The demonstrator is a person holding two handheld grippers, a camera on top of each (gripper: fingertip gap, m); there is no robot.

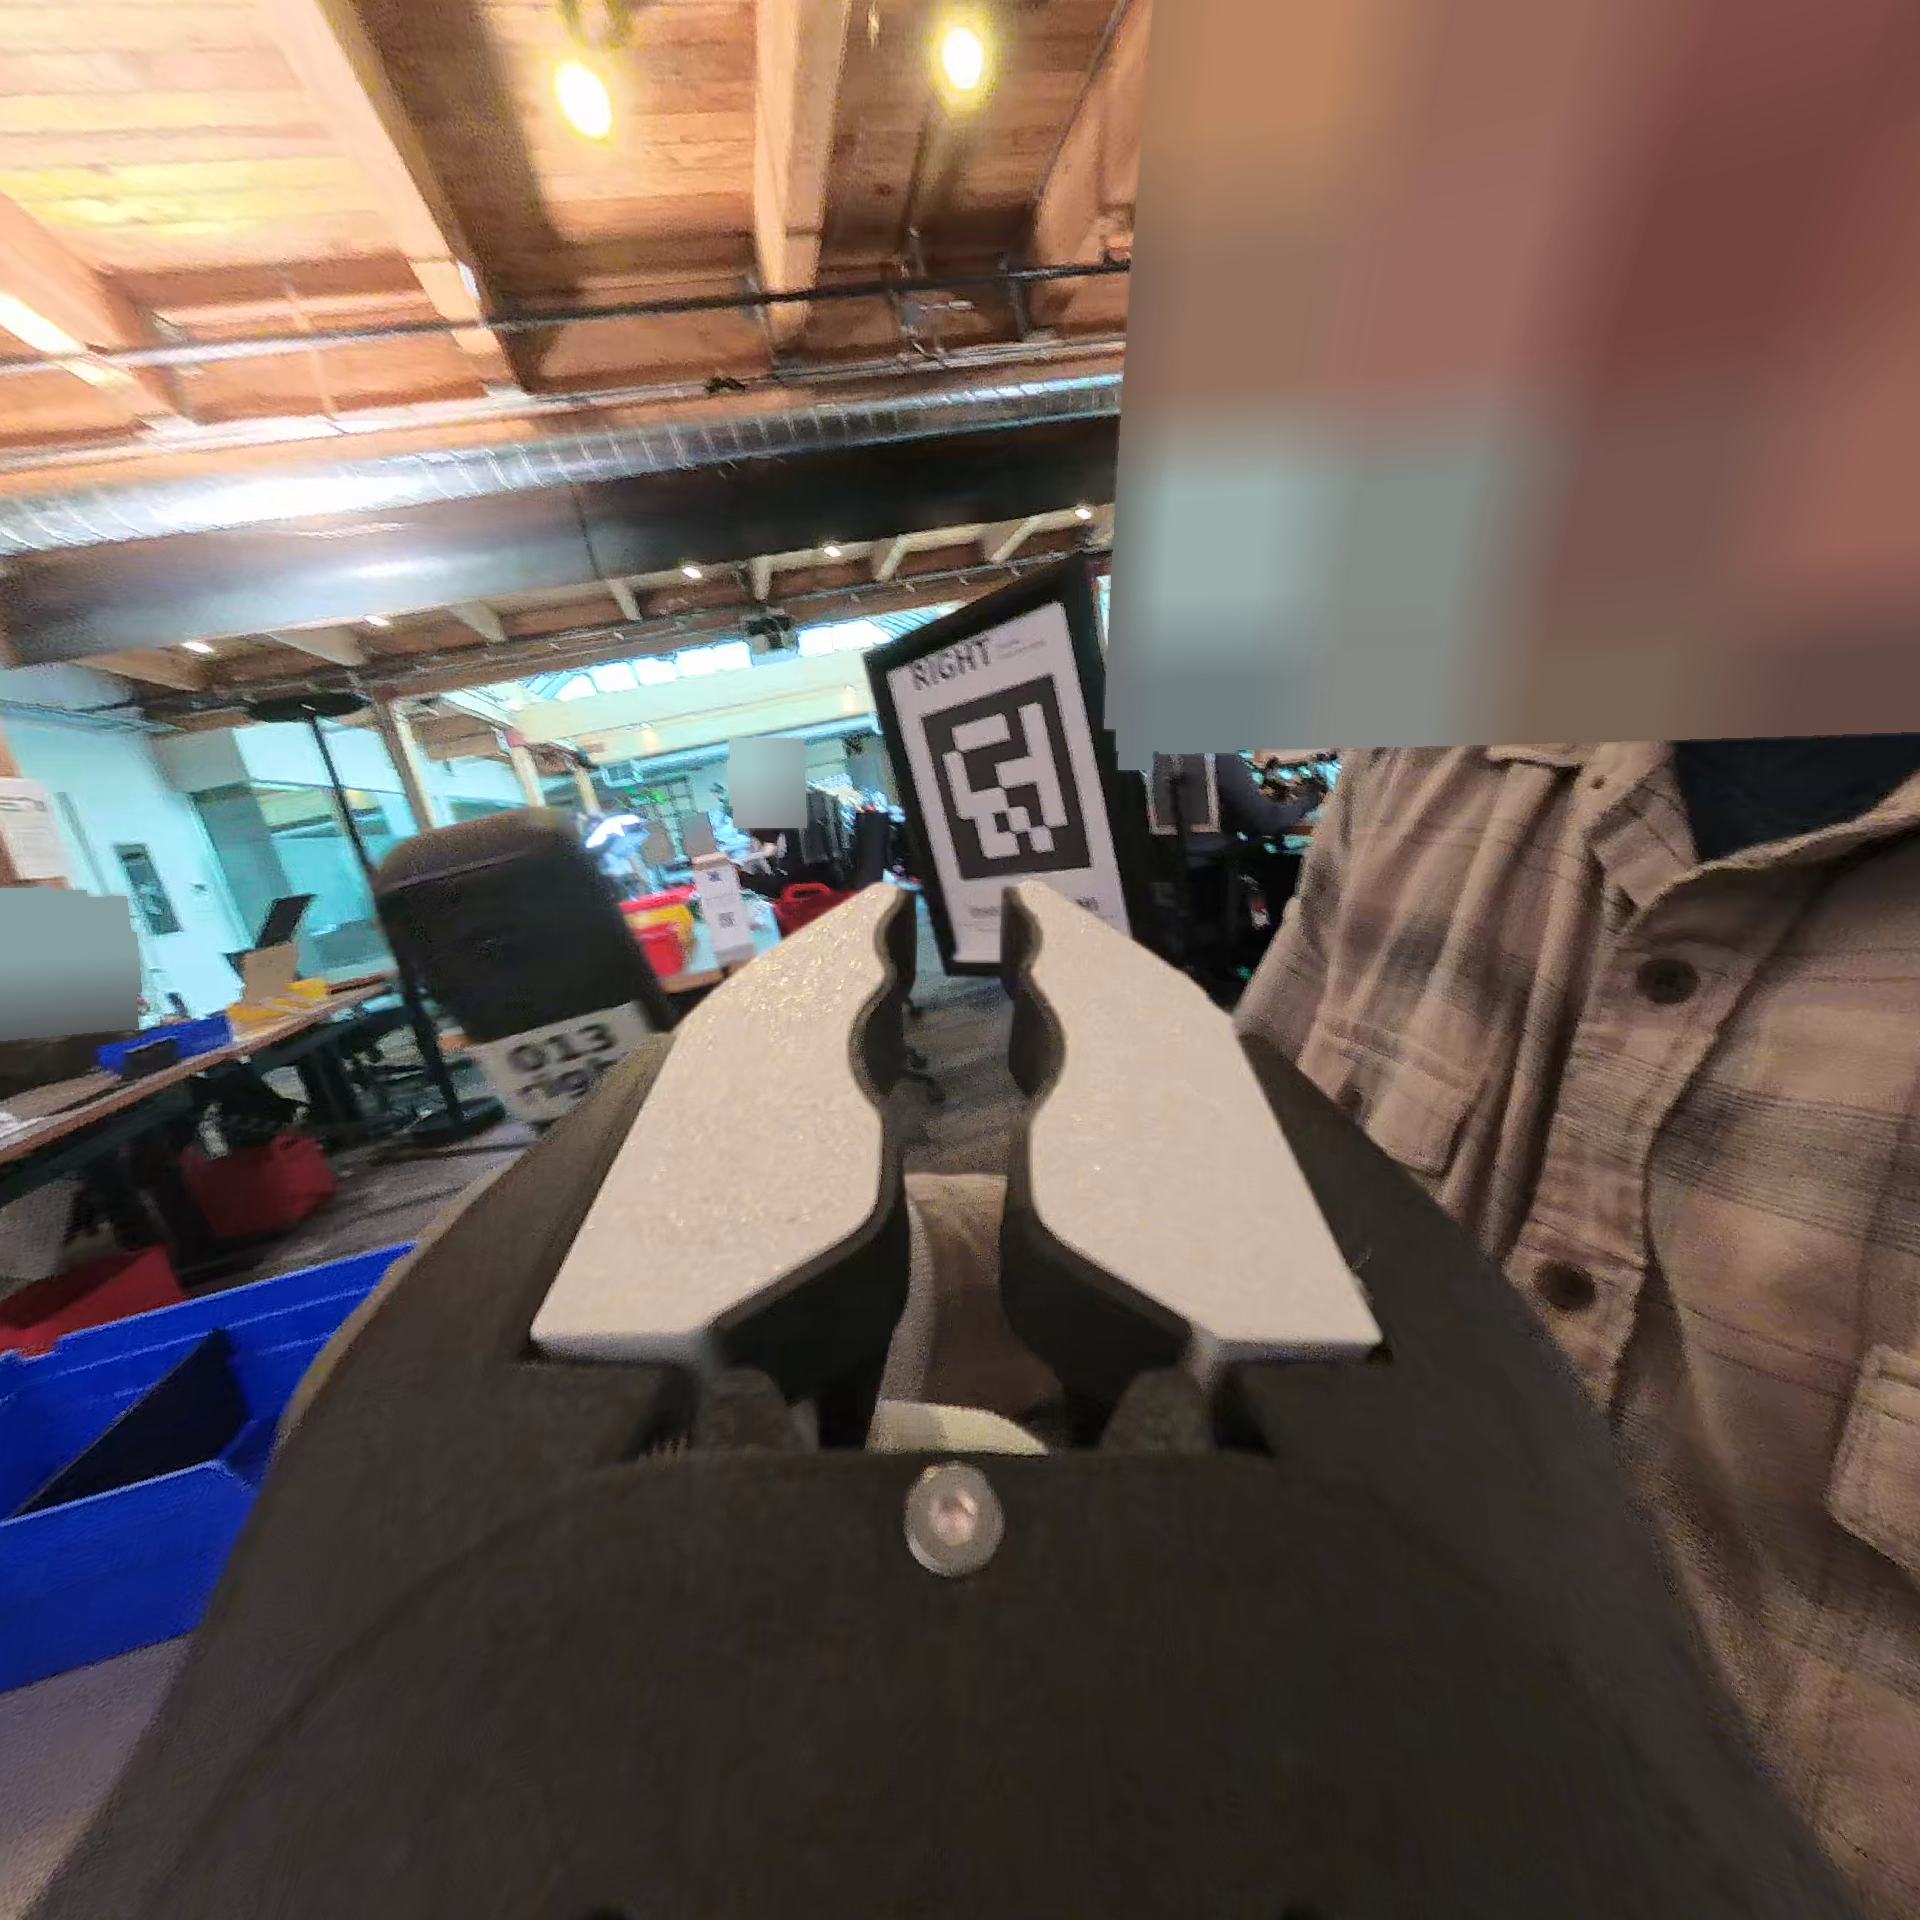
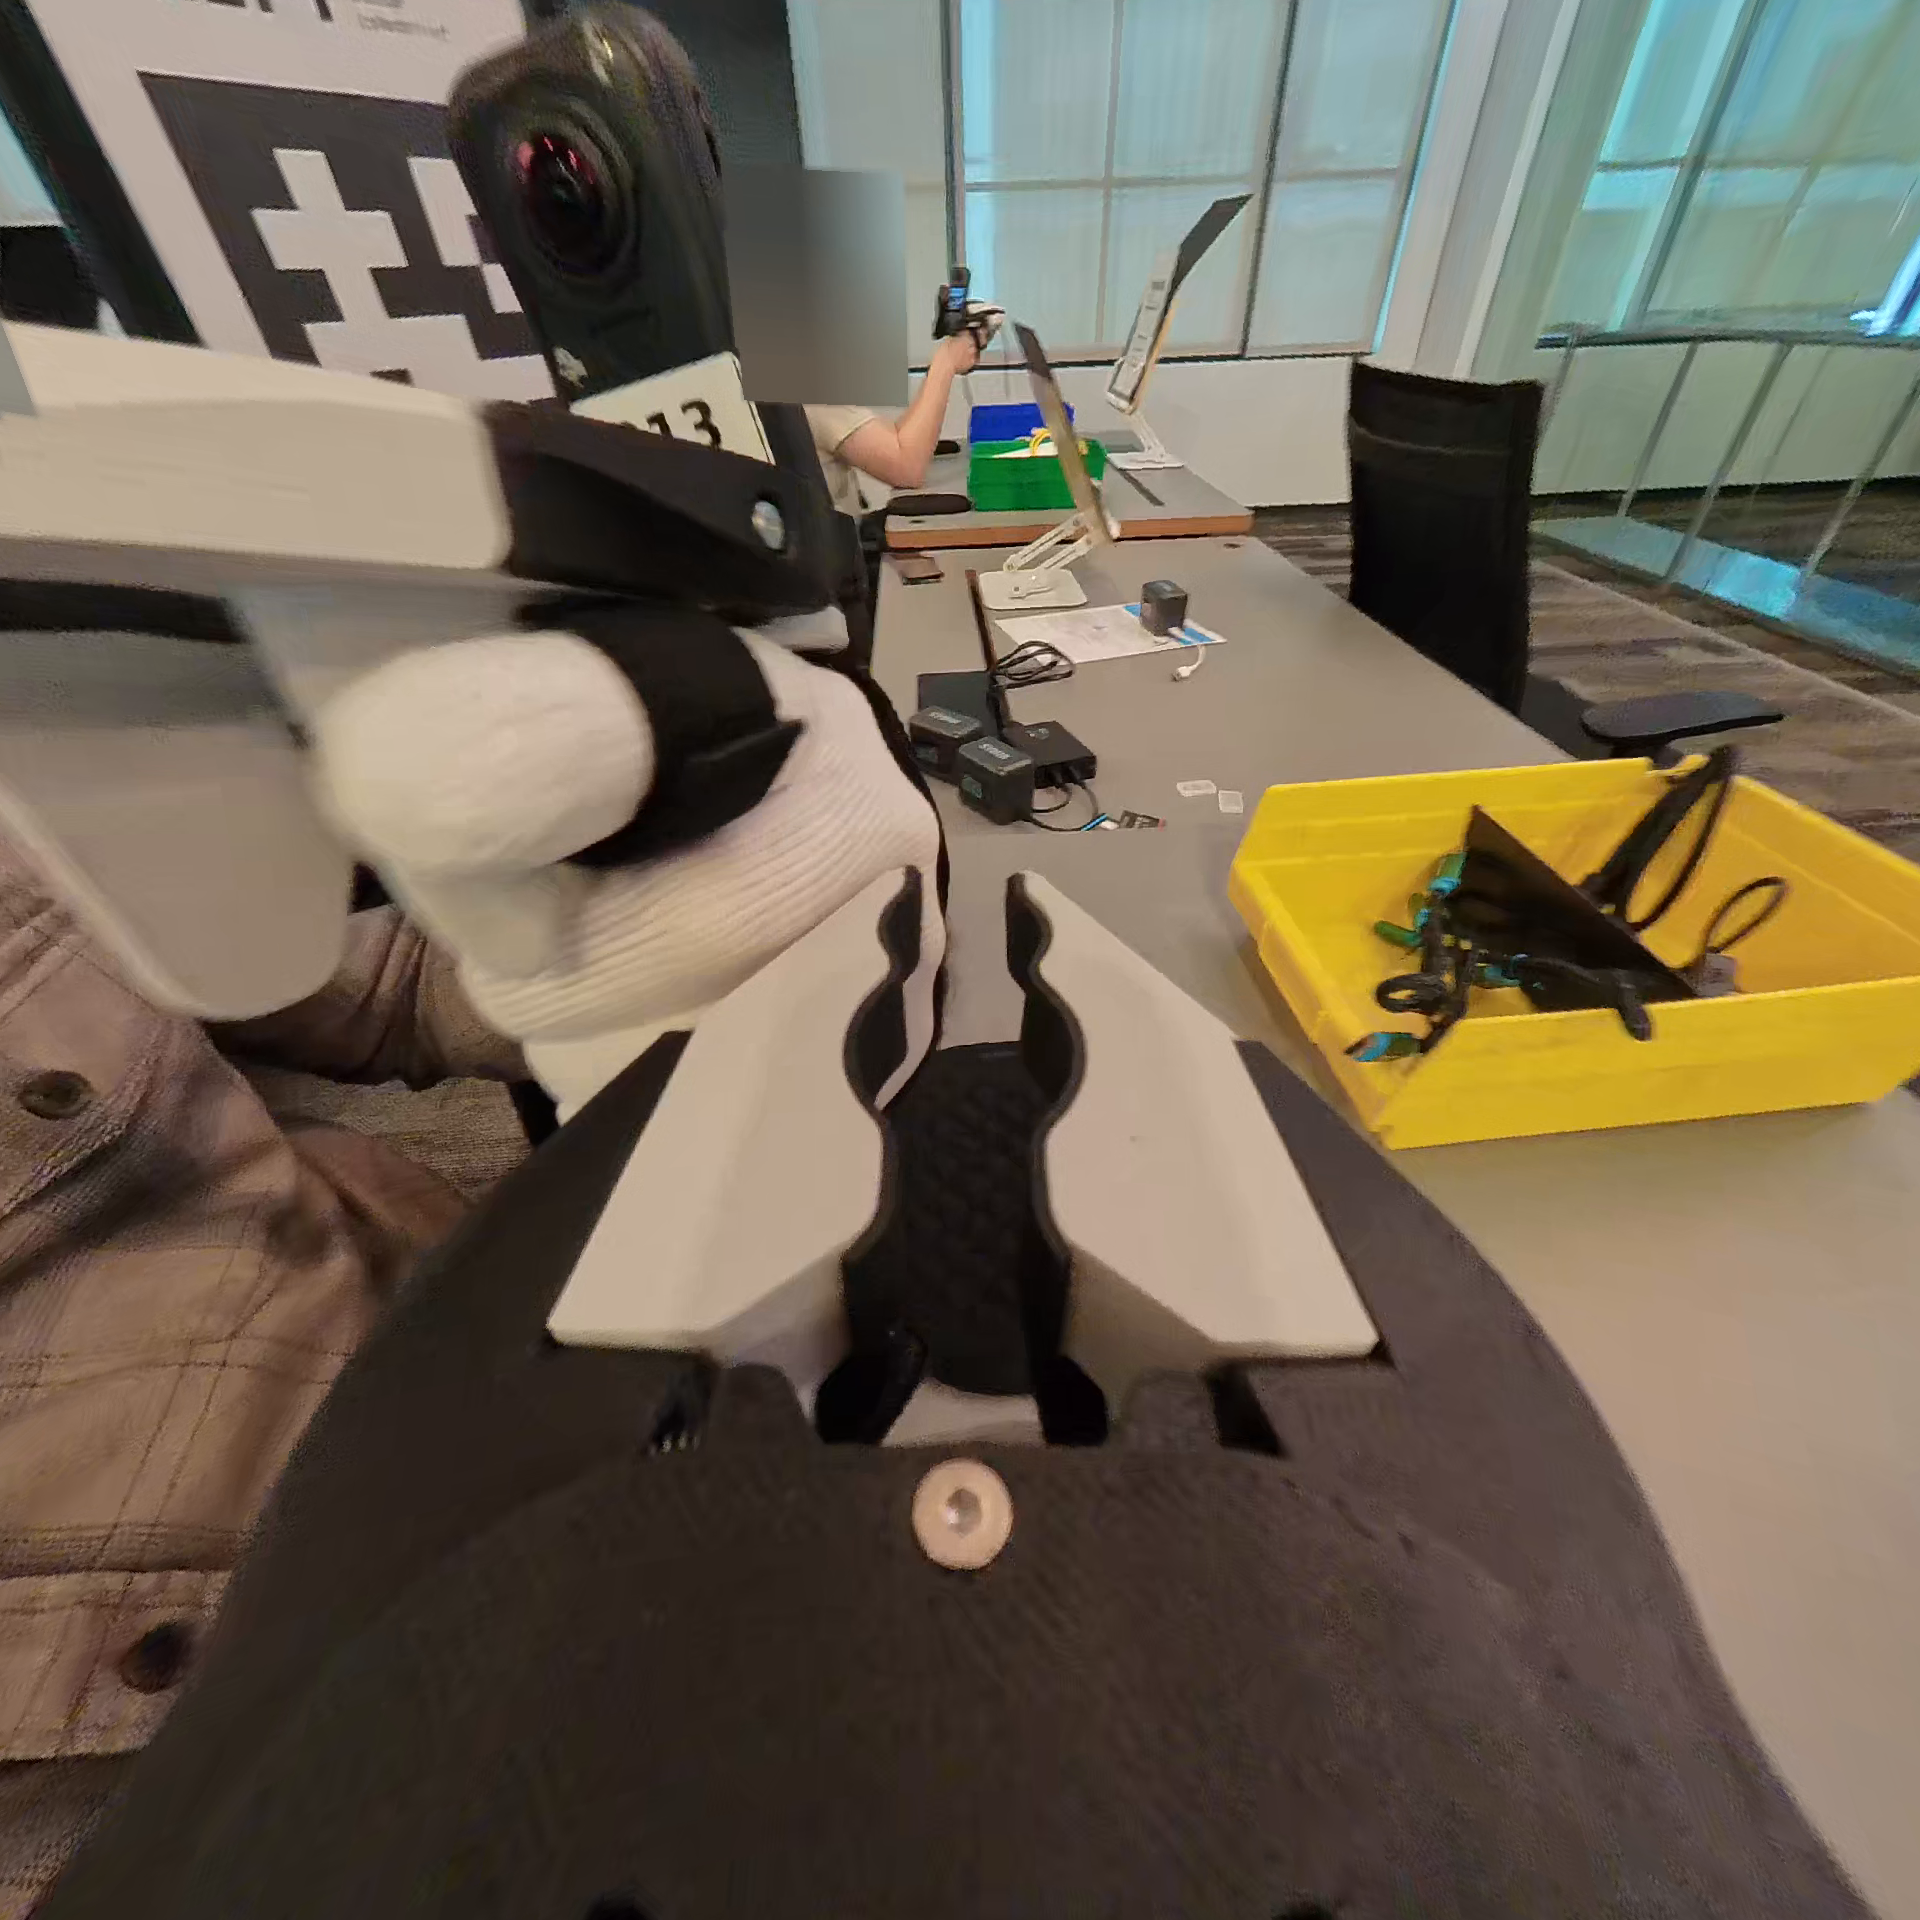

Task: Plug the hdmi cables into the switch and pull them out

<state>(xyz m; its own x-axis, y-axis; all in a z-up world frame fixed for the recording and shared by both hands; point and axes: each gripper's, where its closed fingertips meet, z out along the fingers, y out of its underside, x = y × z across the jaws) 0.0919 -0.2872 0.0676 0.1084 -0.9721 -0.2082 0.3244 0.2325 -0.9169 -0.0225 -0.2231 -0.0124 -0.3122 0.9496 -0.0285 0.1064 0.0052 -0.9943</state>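
1. Yellow bin [image 2: 1621, 1081] on the grey table [image 2: 1683, 1351], right of the right gripper [image 2: 961, 883]: tangled black cables with teal and green ends [image 2: 1455, 961] plus a leaning black divider [image 2: 1548, 914]
2. Switch not identifiable
3. Blue bin [image 1: 125, 1496] low left, contents unclear
4. Right gripper: slightly parted, empty
5. Left gripper [image 1: 956, 899]: narrowly parted, empty, raised off the table

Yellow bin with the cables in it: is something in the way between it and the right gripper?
Nothing visible does. Only bare grey table lies between the right gripper and the yellow bin holding the cables. The gloved hand is off on the other side.
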